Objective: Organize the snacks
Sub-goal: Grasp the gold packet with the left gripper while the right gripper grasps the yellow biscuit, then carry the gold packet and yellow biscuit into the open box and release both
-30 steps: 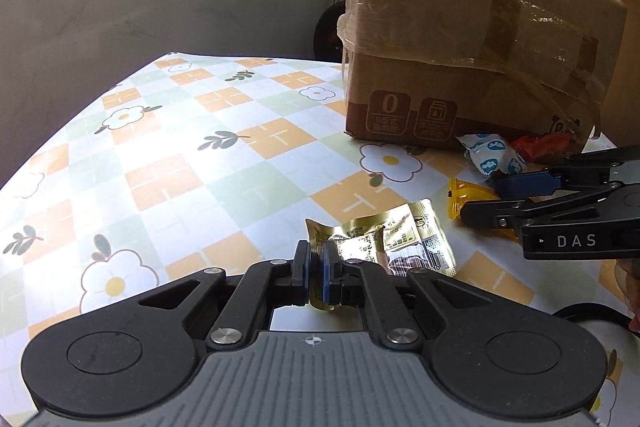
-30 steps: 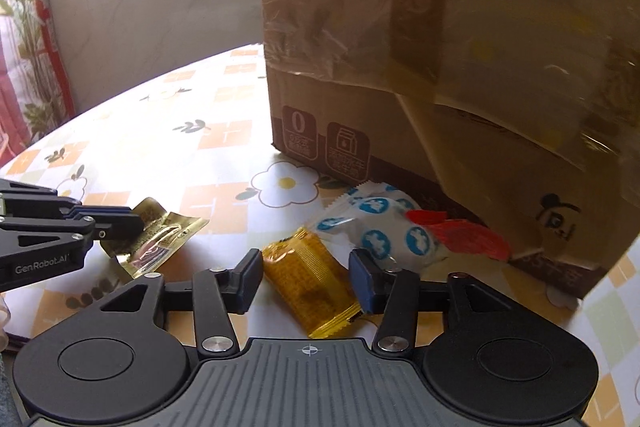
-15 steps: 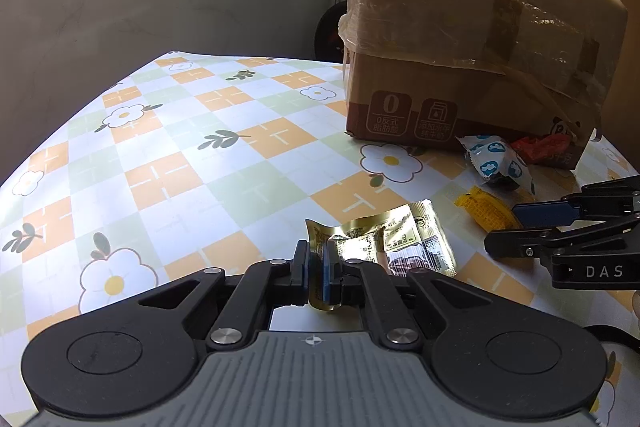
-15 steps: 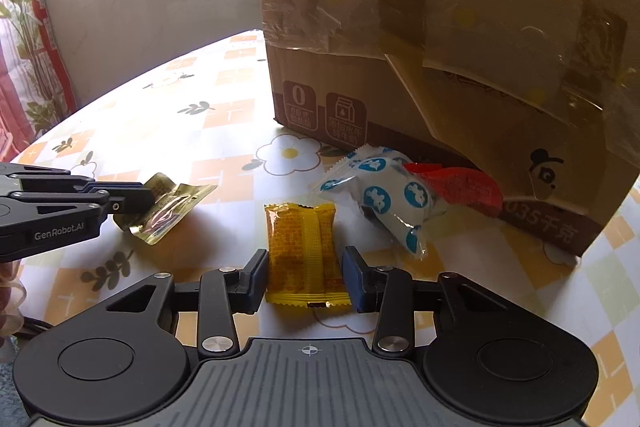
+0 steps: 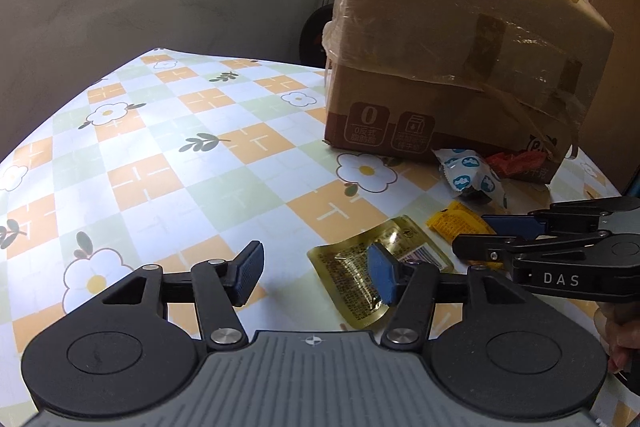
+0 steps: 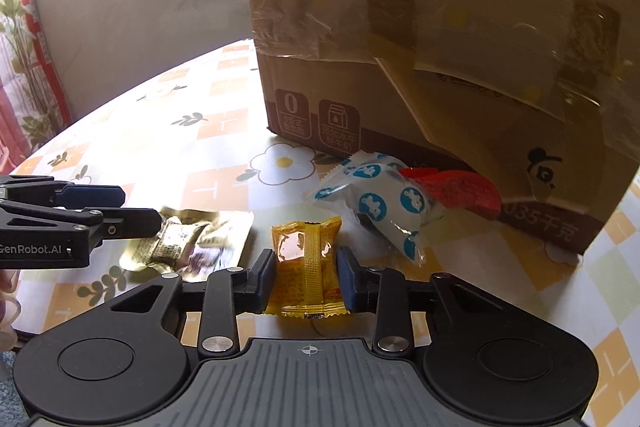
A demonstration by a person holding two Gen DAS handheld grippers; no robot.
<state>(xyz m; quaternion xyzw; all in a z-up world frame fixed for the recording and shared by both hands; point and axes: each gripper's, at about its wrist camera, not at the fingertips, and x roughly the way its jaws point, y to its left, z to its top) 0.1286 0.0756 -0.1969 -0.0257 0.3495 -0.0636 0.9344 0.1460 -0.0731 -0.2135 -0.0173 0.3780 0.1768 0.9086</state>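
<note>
A gold foil snack packet lies flat on the flowered tablecloth, free of my left gripper. The left jaws are opening, and the right pad stands over the packet's middle. In the right wrist view the left gripper hovers at the left end of the gold packet. My right gripper straddles a yellow snack packet. Its jaws are closing, with the pads at the packet's two side edges. In the left wrist view the right gripper reaches in from the right over the yellow packet.
A big taped cardboard box stands at the back right of the table. Against its front lie a white packet with blue dots and a red packet. A grey wall runs behind the table's far edge.
The left gripper was shut on the gold packet and has opened; the packet now lies flat on the cloth. The right jaws have narrowed around the yellow packet.
</note>
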